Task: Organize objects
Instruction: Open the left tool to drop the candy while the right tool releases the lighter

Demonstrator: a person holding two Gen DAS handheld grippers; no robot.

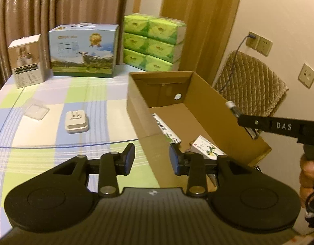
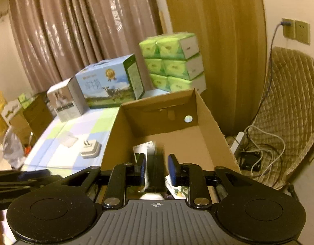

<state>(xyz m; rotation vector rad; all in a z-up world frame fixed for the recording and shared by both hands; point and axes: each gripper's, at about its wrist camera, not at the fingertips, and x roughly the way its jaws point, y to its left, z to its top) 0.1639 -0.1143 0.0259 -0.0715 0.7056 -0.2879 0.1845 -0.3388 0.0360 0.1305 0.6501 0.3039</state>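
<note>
An open cardboard box (image 1: 206, 110) stands on the checked tablecloth, with two small white packets (image 1: 166, 128) (image 1: 208, 148) inside. My left gripper (image 1: 152, 160) is open and empty, low over the box's near left corner. A white plug adapter (image 1: 77, 121) and a clear plastic case (image 1: 35, 109) lie on the cloth to its left. My right gripper (image 2: 156, 168) hovers over the box (image 2: 210, 140). A dark tube-like object with a white cap (image 2: 156, 171) sits between its blue pads (image 2: 173, 169), blurred. The same object shows at the right gripper's tip in the left wrist view (image 1: 235, 110).
At the table's back stand a small white product box (image 1: 27, 60), a blue milk carton (image 1: 83, 50) and stacked green tissue packs (image 1: 154, 41). A quilted chair (image 2: 291, 110) with cables and a power strip (image 2: 238, 140) is right of the box. Curtains hang behind.
</note>
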